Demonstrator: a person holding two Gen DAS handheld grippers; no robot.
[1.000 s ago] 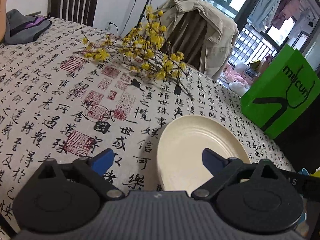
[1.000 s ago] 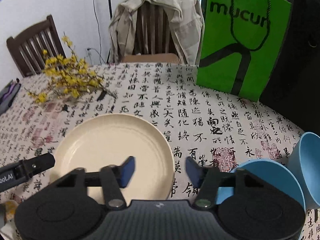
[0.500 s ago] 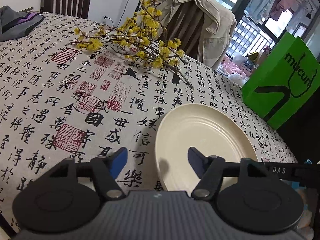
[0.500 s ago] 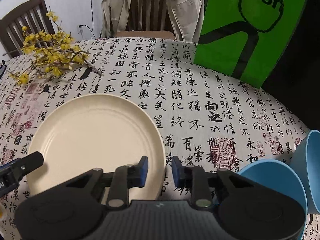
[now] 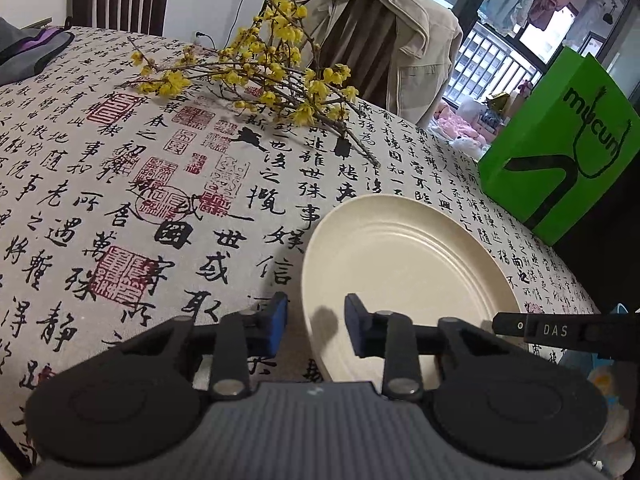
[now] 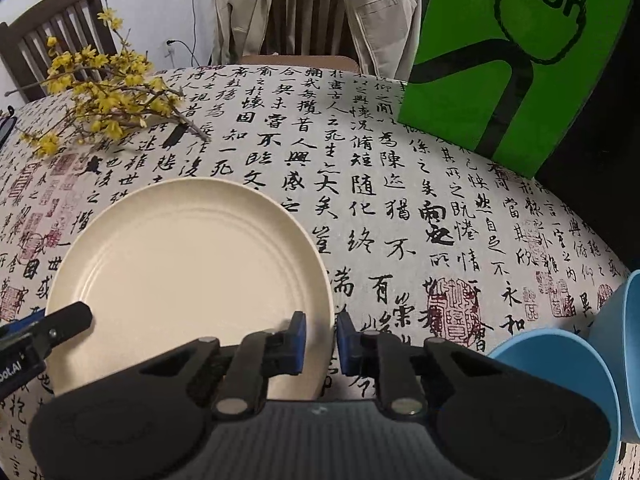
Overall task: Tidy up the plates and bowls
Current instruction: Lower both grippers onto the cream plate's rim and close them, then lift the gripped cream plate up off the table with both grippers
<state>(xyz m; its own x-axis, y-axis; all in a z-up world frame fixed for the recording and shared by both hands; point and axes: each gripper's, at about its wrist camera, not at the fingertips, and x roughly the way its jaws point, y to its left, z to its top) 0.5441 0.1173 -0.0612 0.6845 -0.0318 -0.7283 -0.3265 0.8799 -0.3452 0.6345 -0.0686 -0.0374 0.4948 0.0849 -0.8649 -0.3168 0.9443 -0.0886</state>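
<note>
A cream plate lies flat on the calligraphy-print tablecloth. My left gripper straddles its left rim. Its jaws are closing, with the rim between the blue pads and a little gap still showing on each side. My right gripper is shut on the plate's right rim, one pad over the plate and one outside it. Two light blue bowls sit at the right edge, close to my right gripper. Each wrist view shows one finger of the other gripper across the plate.
A branch of yellow flowers lies beyond the plate. A green paper bag stands at the far right. A chair draped with a beige jacket is behind the table, and a grey bag lies far left.
Both grippers' jaws have narrowed from wide apart to close around the plate's rims. The right gripper has dropped nearer the plate. The plate has not shifted.
</note>
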